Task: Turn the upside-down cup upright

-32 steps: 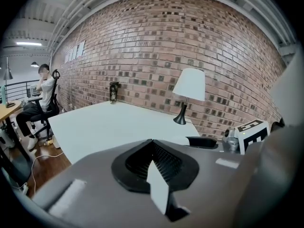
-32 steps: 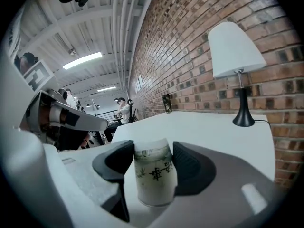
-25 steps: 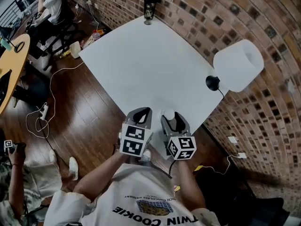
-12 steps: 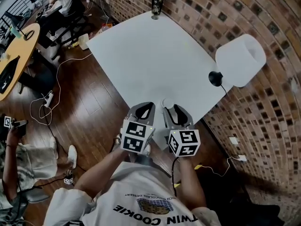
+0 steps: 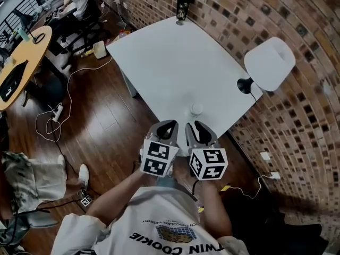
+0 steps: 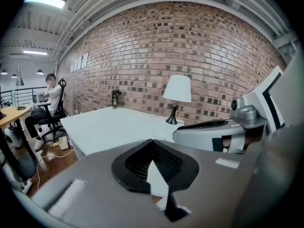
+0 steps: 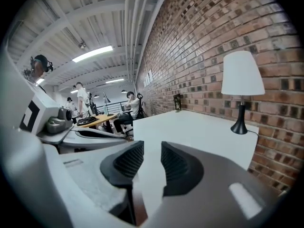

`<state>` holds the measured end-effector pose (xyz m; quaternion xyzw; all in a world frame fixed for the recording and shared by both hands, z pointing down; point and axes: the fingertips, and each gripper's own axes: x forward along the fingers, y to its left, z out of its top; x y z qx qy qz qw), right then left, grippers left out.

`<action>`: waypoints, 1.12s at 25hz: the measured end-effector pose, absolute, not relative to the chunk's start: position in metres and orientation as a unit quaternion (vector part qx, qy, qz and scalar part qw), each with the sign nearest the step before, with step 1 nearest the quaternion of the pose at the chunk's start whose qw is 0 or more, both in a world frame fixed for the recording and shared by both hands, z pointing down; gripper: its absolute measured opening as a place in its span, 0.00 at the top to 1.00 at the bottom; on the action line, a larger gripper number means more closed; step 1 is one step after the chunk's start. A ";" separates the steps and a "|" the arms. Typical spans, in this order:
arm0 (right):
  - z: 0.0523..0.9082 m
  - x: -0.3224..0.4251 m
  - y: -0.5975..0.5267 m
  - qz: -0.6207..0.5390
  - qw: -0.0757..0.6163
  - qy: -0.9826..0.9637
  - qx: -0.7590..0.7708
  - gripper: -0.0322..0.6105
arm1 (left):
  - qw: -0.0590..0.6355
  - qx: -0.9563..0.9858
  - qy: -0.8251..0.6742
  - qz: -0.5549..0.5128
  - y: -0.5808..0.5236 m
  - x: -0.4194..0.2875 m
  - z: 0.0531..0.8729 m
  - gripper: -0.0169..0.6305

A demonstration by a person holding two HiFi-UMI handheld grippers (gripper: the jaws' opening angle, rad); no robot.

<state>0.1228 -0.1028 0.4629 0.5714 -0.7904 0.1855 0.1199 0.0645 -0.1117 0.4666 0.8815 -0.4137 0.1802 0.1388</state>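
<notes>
A small white cup (image 5: 196, 109) stands alone on the white table (image 5: 170, 62), near its front corner; I cannot tell which way up it is. Both grippers hang side by side just short of that corner, off the table. My left gripper (image 5: 166, 126) is shut, its black tips meeting with nothing between them (image 6: 152, 141). My right gripper (image 5: 197, 126) is open, a narrow gap showing between its ribbed pads (image 7: 152, 148); its jaws are closing on nothing. The cup lies a short way beyond the right gripper's tips and touches neither gripper. Neither gripper view shows the cup.
A lamp with a white shade (image 5: 269, 62) and black base (image 5: 244, 85) stands at the table's right edge by the brick wall. A dark tumbler (image 5: 184, 7) sits at the far corner. Cables (image 5: 58, 110) trail over the wooden floor at left, where people sit at a desk (image 5: 24, 62).
The right gripper had the cup between its wide jaws; it has let go and drawn back, its jaws narrowing. Both grippers have pulled away from the table's edge.
</notes>
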 end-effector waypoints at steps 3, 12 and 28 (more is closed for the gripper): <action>0.460 0.105 -0.082 0.184 0.121 -0.787 0.577 0.80 | 0.139 0.885 -0.407 0.178 -0.092 0.053 0.464 0.97; 0.450 0.050 -0.012 0.179 0.111 -0.777 0.594 0.86 | 0.135 0.898 -0.382 0.173 -0.021 0.007 0.459 0.97; 0.448 0.020 0.066 0.193 0.118 -0.749 0.622 0.89 | 0.147 0.908 -0.351 0.173 0.052 -0.019 0.455 0.97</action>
